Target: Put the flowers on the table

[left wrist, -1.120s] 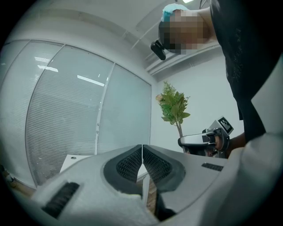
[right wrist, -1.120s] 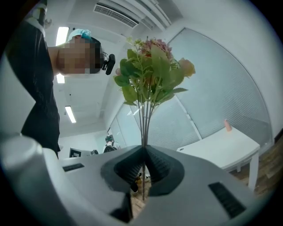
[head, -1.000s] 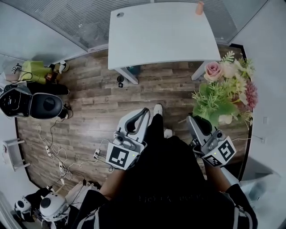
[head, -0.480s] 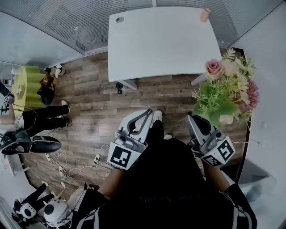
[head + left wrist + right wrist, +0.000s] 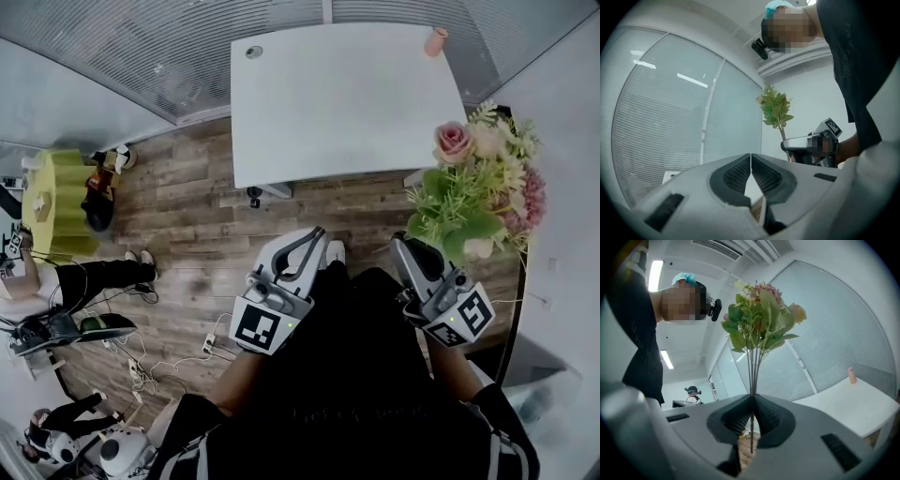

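A bunch of artificial flowers [image 5: 478,192], pink roses among green leaves, stands upright at the right of the head view. My right gripper [image 5: 403,246] is shut on its thin stems, which pass between the jaws in the right gripper view, with the flowers [image 5: 759,317] above them. The white table [image 5: 347,89] lies ahead across the wood floor; in the right gripper view the table [image 5: 855,404] shows at the right. My left gripper [image 5: 316,234] is held beside my body, shut with nothing in it. In the left gripper view my left gripper [image 5: 750,155] points toward the flowers [image 5: 776,108].
A small orange-pink bottle [image 5: 435,42] stands on the table's far right corner. A person's legs [image 5: 103,274] and cables [image 5: 122,356] are on the floor at the left, beside a yellow-green chair [image 5: 52,202]. A white wall runs along the right.
I have moved forward, so the table sits nearer and lower in the head view. The things at the left have shifted. Both grippers keep their hold and pose.
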### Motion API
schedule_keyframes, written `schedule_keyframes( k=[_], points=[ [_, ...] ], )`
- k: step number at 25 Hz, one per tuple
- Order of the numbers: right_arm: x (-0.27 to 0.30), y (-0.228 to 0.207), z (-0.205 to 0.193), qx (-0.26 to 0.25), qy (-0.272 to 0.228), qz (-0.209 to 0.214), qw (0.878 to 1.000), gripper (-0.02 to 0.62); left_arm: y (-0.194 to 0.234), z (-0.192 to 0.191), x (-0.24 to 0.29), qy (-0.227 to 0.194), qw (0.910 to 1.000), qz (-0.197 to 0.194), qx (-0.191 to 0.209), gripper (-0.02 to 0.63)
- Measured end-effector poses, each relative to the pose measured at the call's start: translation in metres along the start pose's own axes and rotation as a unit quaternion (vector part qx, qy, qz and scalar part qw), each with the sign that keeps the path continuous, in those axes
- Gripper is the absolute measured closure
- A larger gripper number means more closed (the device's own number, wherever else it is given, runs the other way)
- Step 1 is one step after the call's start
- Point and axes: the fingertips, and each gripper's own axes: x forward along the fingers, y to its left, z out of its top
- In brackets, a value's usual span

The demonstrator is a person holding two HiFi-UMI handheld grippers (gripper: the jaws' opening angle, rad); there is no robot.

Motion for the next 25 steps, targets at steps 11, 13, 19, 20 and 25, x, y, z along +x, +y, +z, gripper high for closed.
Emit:
schedule_keyframes(
  k=[11, 13, 19, 20, 25],
  points=[
    [-0.012, -0.003, -0.003, -0.002, 0.003, -0.004, 1.000, 0.555, -0.001, 0.000, 0.002, -0.007, 1.0000, -0.001, -0.002, 0.584],
    [0.004, -0.006, -0.004, -0.004, 0.006, 0.000, 1.000, 0.555, 0.016, 0.001, 0.003, -0.008, 1.0000, 0.005, -0.001, 0.584],
    [0.040, -0.025, 0.008, -0.009, 0.008, 0.009, 1.000, 0.555, 0.056, 0.012, 0.022, -0.015, 0.9997, 0.020, 0.003, 0.584],
    [0.046, -0.035, 0.012, -0.006, 0.009, 0.009, 1.000, 0.555, 0.061, 0.013, 0.033, -0.013, 0.9997, 0.022, 0.004, 0.584],
    [0.059, -0.060, 0.019, 0.000, 0.015, 0.002, 1.000, 0.555, 0.075, 0.014, 0.060, -0.007, 0.9997, 0.022, -0.004, 0.584]
  ],
)
